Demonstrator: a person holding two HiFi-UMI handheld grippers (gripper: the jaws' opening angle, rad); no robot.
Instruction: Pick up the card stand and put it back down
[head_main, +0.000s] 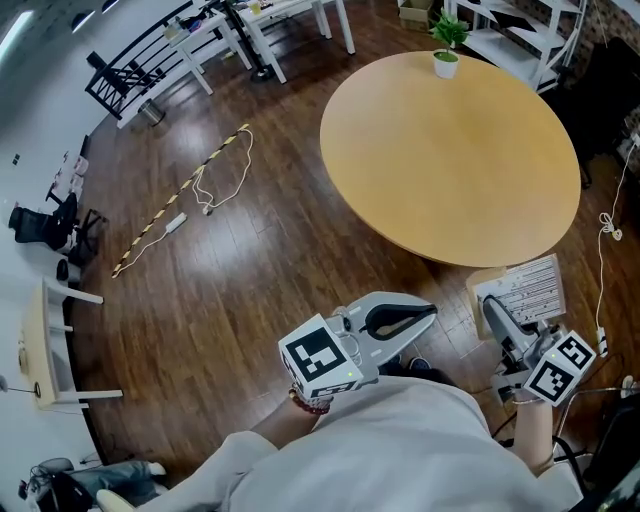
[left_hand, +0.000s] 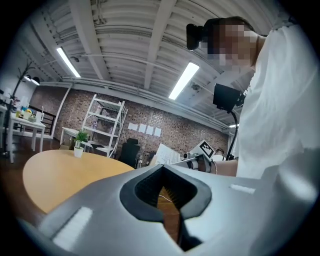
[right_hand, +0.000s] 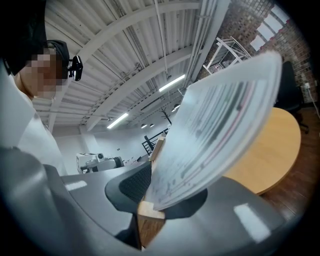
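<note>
The card stand (head_main: 520, 288) is a white printed card in a small wooden base. It hangs in the air just off the near edge of the round wooden table (head_main: 450, 150). My right gripper (head_main: 497, 315) is shut on it. In the right gripper view the card (right_hand: 220, 125) rises tilted from the wooden base (right_hand: 150, 210), which is pinched between the pads of that gripper (right_hand: 150, 200). My left gripper (head_main: 425, 312) is held level to the left of the stand, shut with nothing in it; in the left gripper view its tips (left_hand: 162, 172) meet, and the card (left_hand: 167, 152) shows beyond them.
A small potted plant (head_main: 446, 60) stands at the table's far edge. A white shelf unit (head_main: 520, 30) is behind it. On the dark wood floor lie a striped bar (head_main: 180, 200) and a white cable (head_main: 225, 180). White tables (head_main: 270, 25) stand at the back.
</note>
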